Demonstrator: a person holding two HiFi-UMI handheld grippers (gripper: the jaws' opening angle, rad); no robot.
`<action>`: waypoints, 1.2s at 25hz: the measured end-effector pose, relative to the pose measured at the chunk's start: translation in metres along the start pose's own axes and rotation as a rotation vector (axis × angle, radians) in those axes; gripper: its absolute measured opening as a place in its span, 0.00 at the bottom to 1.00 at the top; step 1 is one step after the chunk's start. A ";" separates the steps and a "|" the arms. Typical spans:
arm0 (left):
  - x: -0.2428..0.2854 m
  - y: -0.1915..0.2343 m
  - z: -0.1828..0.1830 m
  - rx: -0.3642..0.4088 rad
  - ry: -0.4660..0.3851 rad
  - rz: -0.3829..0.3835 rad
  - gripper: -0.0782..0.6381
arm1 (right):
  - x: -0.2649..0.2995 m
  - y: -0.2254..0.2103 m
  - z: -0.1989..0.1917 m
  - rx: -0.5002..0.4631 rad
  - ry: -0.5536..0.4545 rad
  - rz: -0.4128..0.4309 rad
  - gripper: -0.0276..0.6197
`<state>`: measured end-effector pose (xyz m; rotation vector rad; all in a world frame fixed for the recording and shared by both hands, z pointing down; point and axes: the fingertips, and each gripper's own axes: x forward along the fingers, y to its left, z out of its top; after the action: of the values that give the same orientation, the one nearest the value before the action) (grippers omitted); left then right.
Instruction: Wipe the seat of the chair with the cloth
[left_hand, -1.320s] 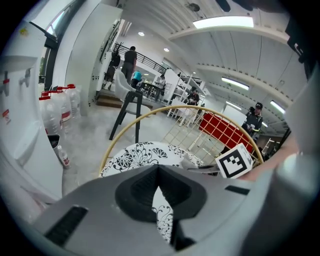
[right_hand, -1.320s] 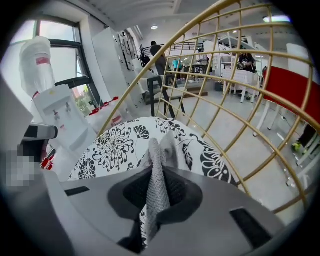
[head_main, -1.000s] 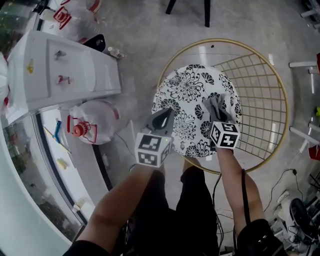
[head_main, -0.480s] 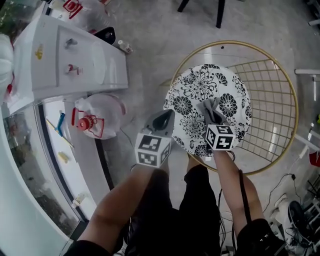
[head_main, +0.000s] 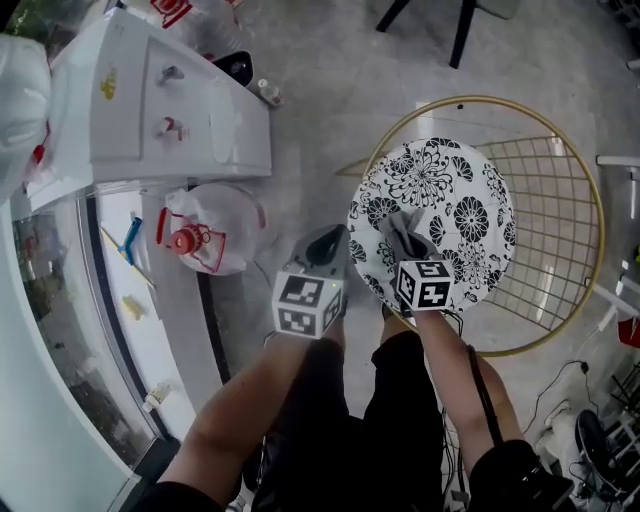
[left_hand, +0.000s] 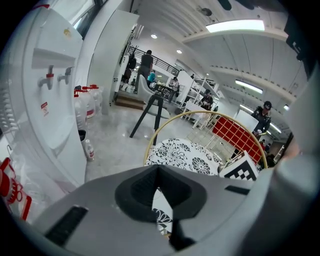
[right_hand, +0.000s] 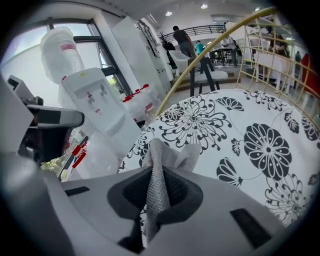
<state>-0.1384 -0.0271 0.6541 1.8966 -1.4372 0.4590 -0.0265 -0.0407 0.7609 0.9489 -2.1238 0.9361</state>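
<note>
The chair's round seat (head_main: 455, 200) has a black-and-white flower print and sits in a gold wire frame. My right gripper (head_main: 402, 240) is over the seat's near left part, shut on a grey cloth (head_main: 398, 228) that rests on the print. In the right gripper view the cloth (right_hand: 159, 165) stands pinched between the jaws, with the seat (right_hand: 250, 135) spreading beyond. My left gripper (head_main: 328, 244) hangs shut and empty over the floor just left of the seat. The left gripper view looks across the seat (left_hand: 182, 156).
A white water dispenser (head_main: 150, 100) stands at the left, with a water jug with a red handle (head_main: 210, 235) on the floor beside it. The gold wire backrest (head_main: 555, 230) curves round the seat's right. Black furniture legs (head_main: 460, 30) stand beyond, cables (head_main: 560, 385) lie lower right.
My right gripper has dragged the cloth from the seat's right part leftwards to its near left part. The left gripper has come off the seat's edge and is now beside it.
</note>
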 end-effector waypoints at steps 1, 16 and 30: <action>-0.002 0.002 -0.001 0.000 -0.001 0.003 0.10 | 0.001 0.006 -0.001 0.002 0.001 0.009 0.08; -0.031 0.022 -0.007 -0.004 -0.006 0.042 0.10 | 0.004 0.086 0.001 -0.029 -0.020 0.146 0.08; 0.005 -0.072 0.023 0.059 -0.005 -0.090 0.10 | -0.106 -0.023 0.058 0.135 -0.235 -0.023 0.08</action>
<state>-0.0722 -0.0375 0.6184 2.0012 -1.3484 0.4589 0.0353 -0.0600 0.6564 1.2005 -2.2596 1.0087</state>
